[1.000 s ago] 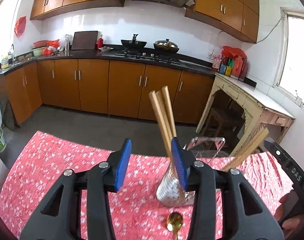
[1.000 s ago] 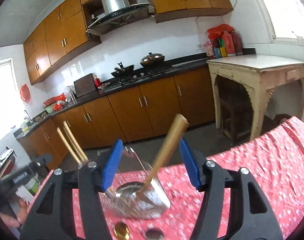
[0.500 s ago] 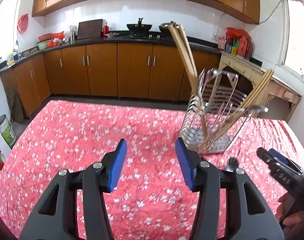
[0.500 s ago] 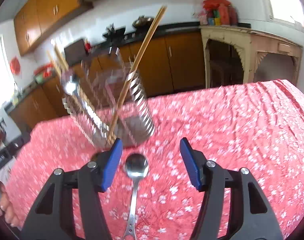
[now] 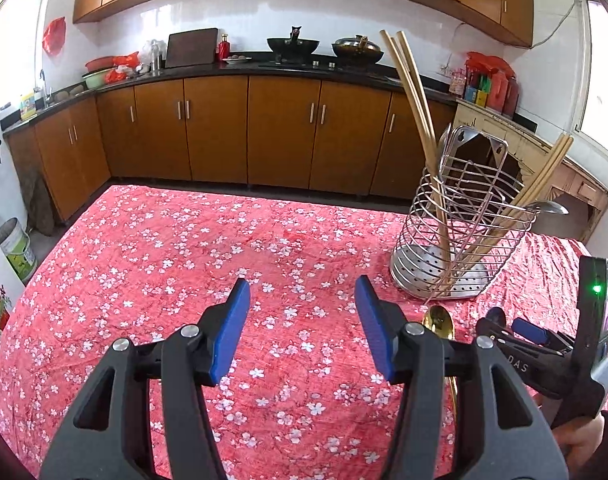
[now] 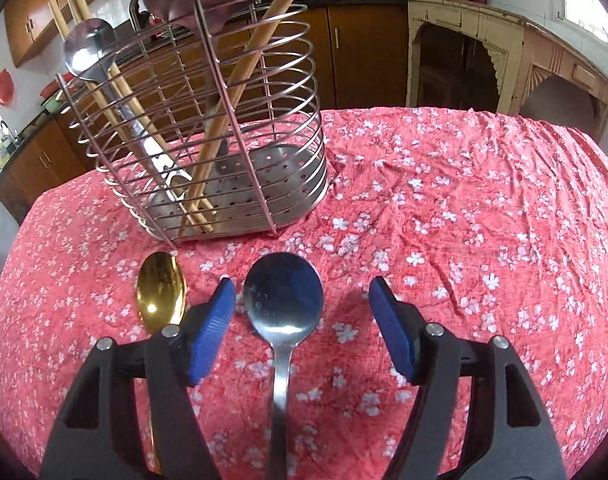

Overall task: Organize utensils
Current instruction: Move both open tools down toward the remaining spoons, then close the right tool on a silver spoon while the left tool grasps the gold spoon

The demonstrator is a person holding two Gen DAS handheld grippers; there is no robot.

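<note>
We see our right gripper (image 6: pixel 300 316) open wide around the silver spoon (image 6: pixel 283 296) at the frame's bottom middle. Our left gripper (image 5: pixel 302 322) is open, holding nothing. The gold spoon (image 6: pixel 161 294) lies beside it, below the wire basket (image 6: pixel 296 200).

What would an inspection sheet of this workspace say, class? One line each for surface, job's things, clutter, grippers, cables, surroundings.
Surface: red floral tablecloth, wrinkled.
Job's things: wire utensil rack holding chopsticks and a ladle; silver spoon and gold spoon lie on the cloth before it.
Clutter: nothing seen.
Grippers: right gripper jaws open, astride the silver spoon; left gripper jaws open, empty.
Cables: nothing seen.
Surroundings: brown kitchen cabinets, a wok on the counter, a worn cream side table.
</note>
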